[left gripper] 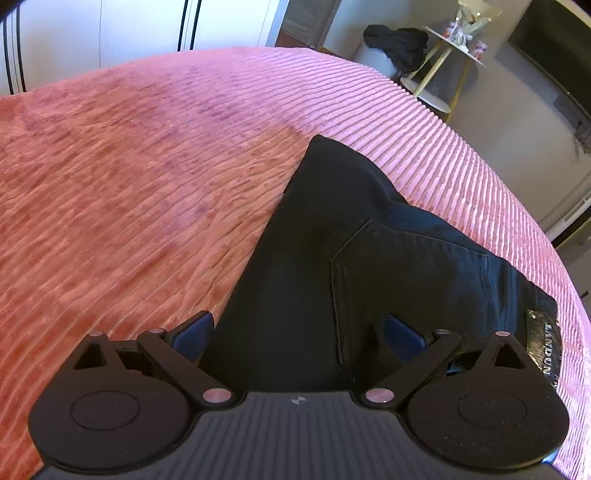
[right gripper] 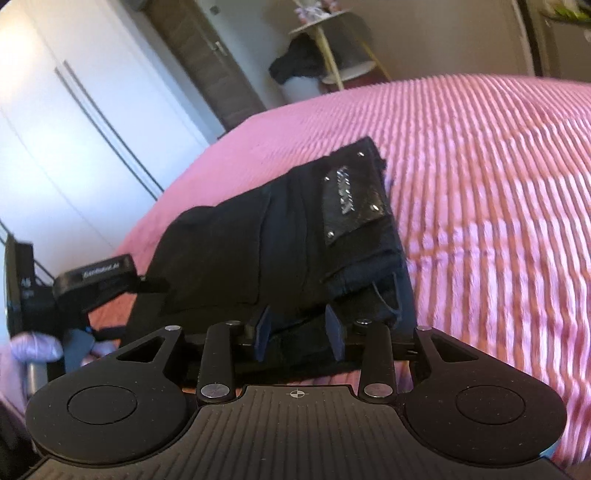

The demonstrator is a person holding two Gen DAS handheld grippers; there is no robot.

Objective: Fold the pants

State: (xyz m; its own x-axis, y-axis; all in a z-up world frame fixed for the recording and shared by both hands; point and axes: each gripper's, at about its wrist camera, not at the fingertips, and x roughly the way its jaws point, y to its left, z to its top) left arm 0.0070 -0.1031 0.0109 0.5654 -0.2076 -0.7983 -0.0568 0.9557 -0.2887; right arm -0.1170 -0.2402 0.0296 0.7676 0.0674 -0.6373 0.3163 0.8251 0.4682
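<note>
Black pants (left gripper: 351, 258) lie folded on a pink ribbed bedspread (left gripper: 129, 184), back pocket and leather brand patch (left gripper: 545, 349) facing up. My left gripper (left gripper: 299, 332) is open, its blue pads either side of the fabric's near edge, low over it. In the right wrist view the pants (right gripper: 240, 251) show as a compact bundle with the patch (right gripper: 351, 203) on top. My right gripper (right gripper: 299, 332) is partly open at the bundle's near edge, with fabric between the pads. The left gripper (right gripper: 92, 284) shows at the left side of the bundle.
The bedspread (right gripper: 498, 184) stretches wide to the left and far side. Beyond the bed stand a white wardrobe (left gripper: 110, 29), a small round side table (left gripper: 450, 55) and a dark heap of clothes (left gripper: 399, 40) on a stool. A wooden door (right gripper: 207, 55) is at the back.
</note>
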